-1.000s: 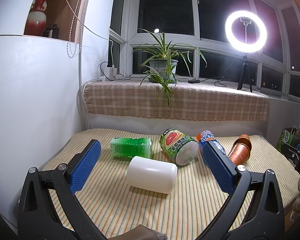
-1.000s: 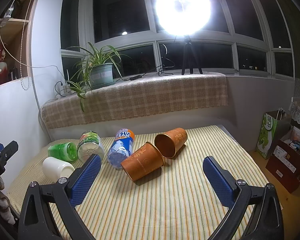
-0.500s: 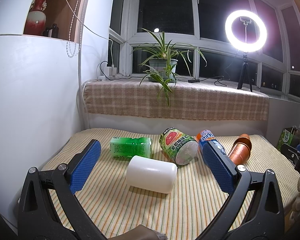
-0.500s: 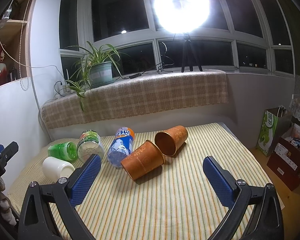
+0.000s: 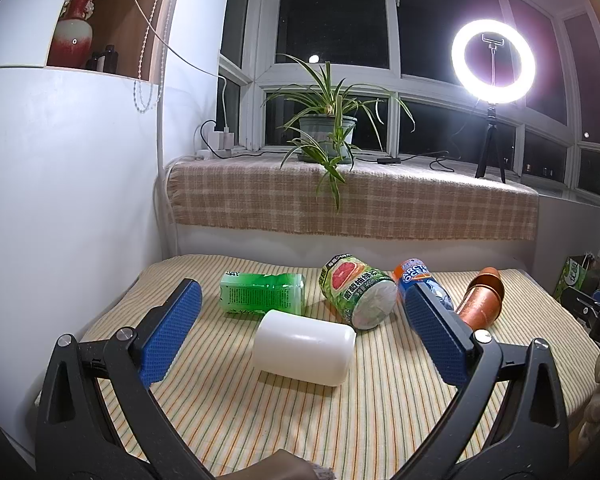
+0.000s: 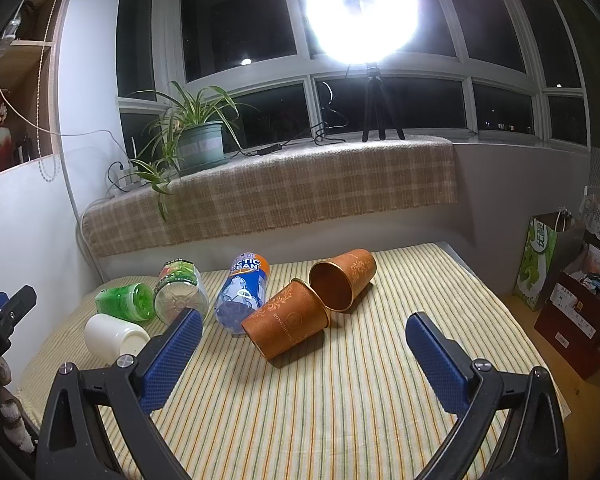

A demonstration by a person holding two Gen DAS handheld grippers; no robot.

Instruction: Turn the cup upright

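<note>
Two copper-brown cups lie on their sides on the striped cloth. The near cup (image 6: 288, 322) points its base toward me; the far cup (image 6: 342, 285) shows its open mouth. In the left wrist view the cups (image 5: 482, 300) lie far right. A white cup (image 5: 304, 346) lies on its side between the jaws of my left gripper (image 5: 300, 328), which is open and empty and a little short of it. It also shows in the right wrist view (image 6: 114, 336). My right gripper (image 6: 302, 350) is open and empty, just in front of the near copper cup.
A green bottle (image 5: 262, 294), a grapefruit-label can (image 5: 358, 296) and a blue-orange bottle (image 6: 242, 294) lie on their sides behind. A white wall (image 5: 60, 200) is left. A plaid-covered sill (image 6: 280, 196) with a plant and ring light is behind. Bags (image 6: 548, 264) stand right of the table.
The right wrist view has shifted slightly; the cups sit a touch nearer. The left gripper and the objects have not visibly moved.
</note>
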